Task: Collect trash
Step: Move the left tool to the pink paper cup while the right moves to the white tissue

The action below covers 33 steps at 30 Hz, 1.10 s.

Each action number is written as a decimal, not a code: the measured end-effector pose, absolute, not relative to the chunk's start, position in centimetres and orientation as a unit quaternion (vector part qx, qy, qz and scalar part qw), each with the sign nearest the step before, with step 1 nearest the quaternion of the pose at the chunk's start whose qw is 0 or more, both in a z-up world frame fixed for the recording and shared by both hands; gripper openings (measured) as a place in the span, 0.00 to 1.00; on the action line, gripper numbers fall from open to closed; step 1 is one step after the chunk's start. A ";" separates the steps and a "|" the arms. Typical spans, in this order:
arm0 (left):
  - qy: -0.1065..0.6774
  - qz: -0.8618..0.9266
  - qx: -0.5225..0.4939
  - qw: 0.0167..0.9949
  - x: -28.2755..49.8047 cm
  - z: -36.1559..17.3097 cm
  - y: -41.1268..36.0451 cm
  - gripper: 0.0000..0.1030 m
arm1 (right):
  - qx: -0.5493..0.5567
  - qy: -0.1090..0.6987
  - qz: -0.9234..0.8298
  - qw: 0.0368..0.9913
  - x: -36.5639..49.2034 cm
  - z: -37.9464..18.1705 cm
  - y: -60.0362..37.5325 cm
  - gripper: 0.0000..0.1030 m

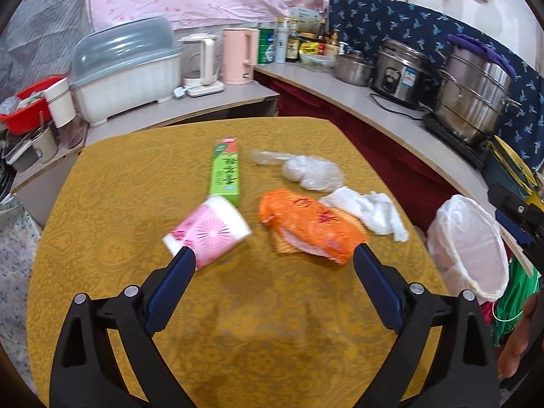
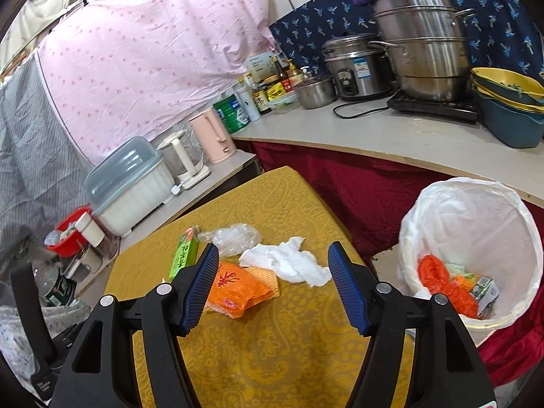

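On yellow-clothed surface (image 1: pixel 238 306): pink paper cup (image 1: pixel 207 229) on its side, green box (image 1: pixel 225 171), orange bag (image 1: pixel 312 226), white tissue (image 1: pixel 370 212), clear plastic wrap (image 1: pixel 306 170) | left gripper (image 1: pixel 273 255) wide, empty | right gripper (image 2: pixel 273 255) part open, empty | lined bin (image 2: pixel 476 238) beside surface, holds orange scraps.

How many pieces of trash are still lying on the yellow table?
5: a pink paper cup at the left, a green box behind it, an orange plastic bag in the middle, a white paper towel to its right, and a clear plastic bag at the back. Smaller bits may be hidden underneath.
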<state>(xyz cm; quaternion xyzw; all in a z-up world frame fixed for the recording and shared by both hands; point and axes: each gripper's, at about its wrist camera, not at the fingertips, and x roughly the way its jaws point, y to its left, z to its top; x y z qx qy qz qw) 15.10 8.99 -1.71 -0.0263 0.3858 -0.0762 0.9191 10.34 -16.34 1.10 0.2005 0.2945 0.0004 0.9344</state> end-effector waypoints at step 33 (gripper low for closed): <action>0.428 -0.162 0.059 0.887 23.7 -11.2 15.3 0.69 | 0.179 0.373 -0.002 0.910 19.8 -5.9 -10.5 0.62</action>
